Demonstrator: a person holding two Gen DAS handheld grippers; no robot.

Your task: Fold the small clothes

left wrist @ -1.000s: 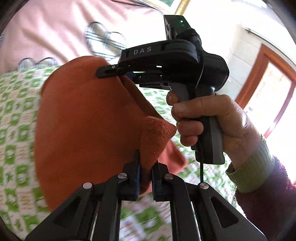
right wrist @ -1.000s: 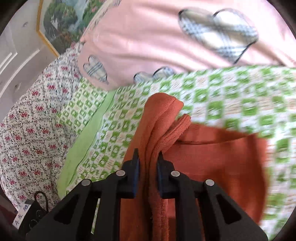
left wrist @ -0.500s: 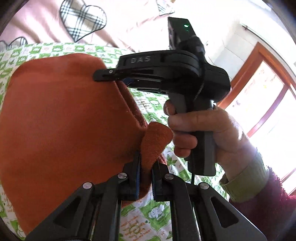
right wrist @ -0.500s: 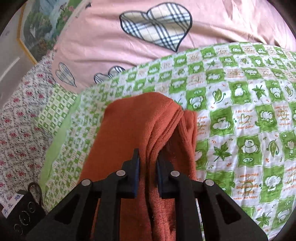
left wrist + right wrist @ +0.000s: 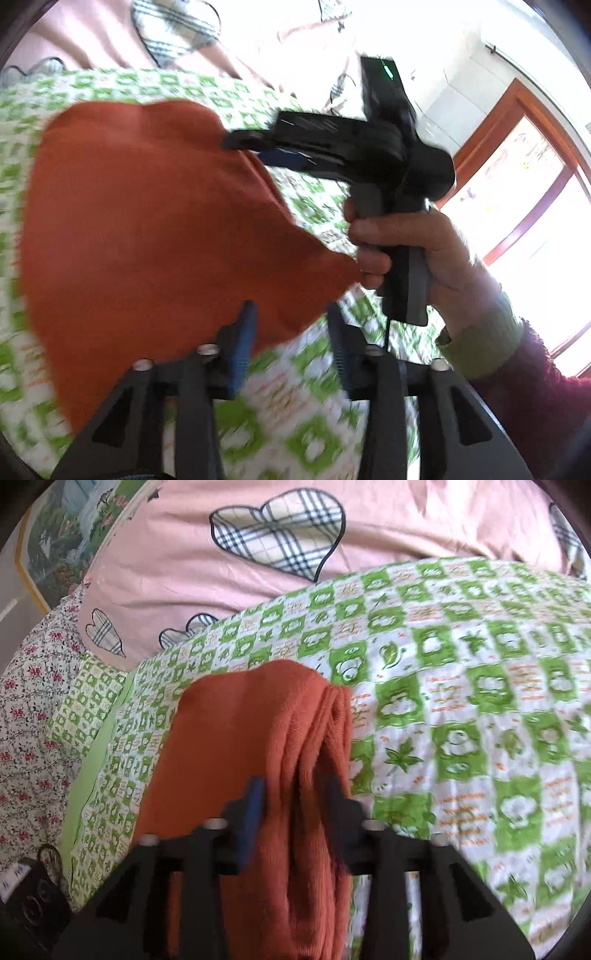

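An orange knit garment [image 5: 147, 221] lies folded on the green checked sheet [image 5: 280, 398]. My left gripper [image 5: 291, 317] is at its near corner with jaws opening. The cloth's edge sits between the jaws, and the pads stand clear of it. In the right wrist view the garment's bunched folded edge [image 5: 295, 738] runs between the jaws of my right gripper [image 5: 295, 794], which are also opening and no longer pinch it. The left wrist view shows the right gripper [image 5: 251, 147] at the garment's far edge, held by a hand [image 5: 417, 243].
A pink duvet with plaid hearts [image 5: 258, 602] lies beyond the green checked sheet [image 5: 480, 709]. Floral fabric [image 5: 29, 709] and a framed picture [image 5: 55, 535] are at the left. A wood-framed window [image 5: 517, 192] is at the right. A black device [image 5: 29, 908] sits bottom left.
Both grippers were shut on the orange garment and have now spread their jaws, letting it go. The garment has come down onto the sheet, and both views are blurred by motion.
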